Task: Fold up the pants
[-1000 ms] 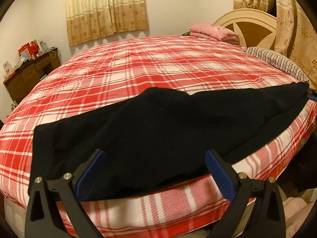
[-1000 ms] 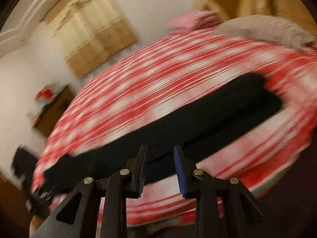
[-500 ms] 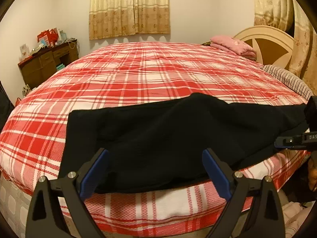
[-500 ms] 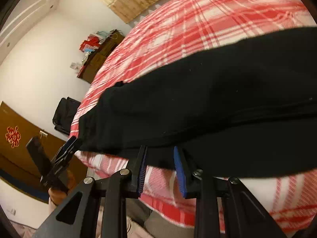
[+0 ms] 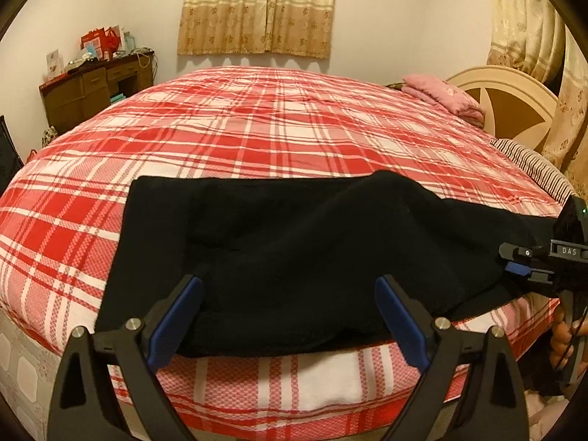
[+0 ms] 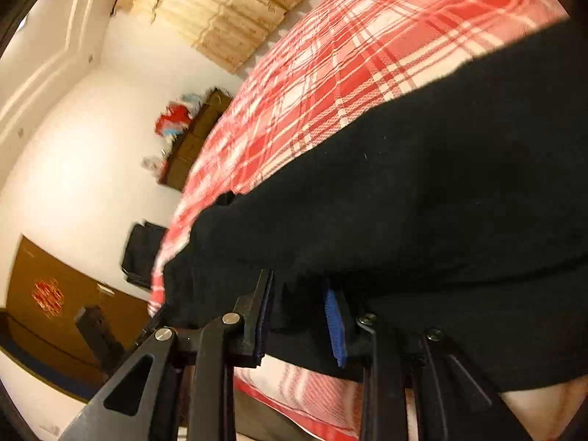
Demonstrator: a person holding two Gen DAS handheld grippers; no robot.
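1. Along near bed point(image 5: 279, 139) edge: pants point(image 5: 301, 242) lying flat
2. Left tongs point(image 5: 288, 316) spread wide, empty
3. Right tongs point(image 6: 299, 321) nearly closed around pants' edge; grip unclear
4. Next, probably: clamp, lift, fold across

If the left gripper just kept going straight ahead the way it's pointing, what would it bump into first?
Most likely the black pants on the bed. The open left gripper points right at their near edge, though how near is hard to judge.

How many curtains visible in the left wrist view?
2. A short patterned curtain hangs on the far wall above the plaid bed; a longer curtain hangs at the right behind the headboard. More may be out of frame.
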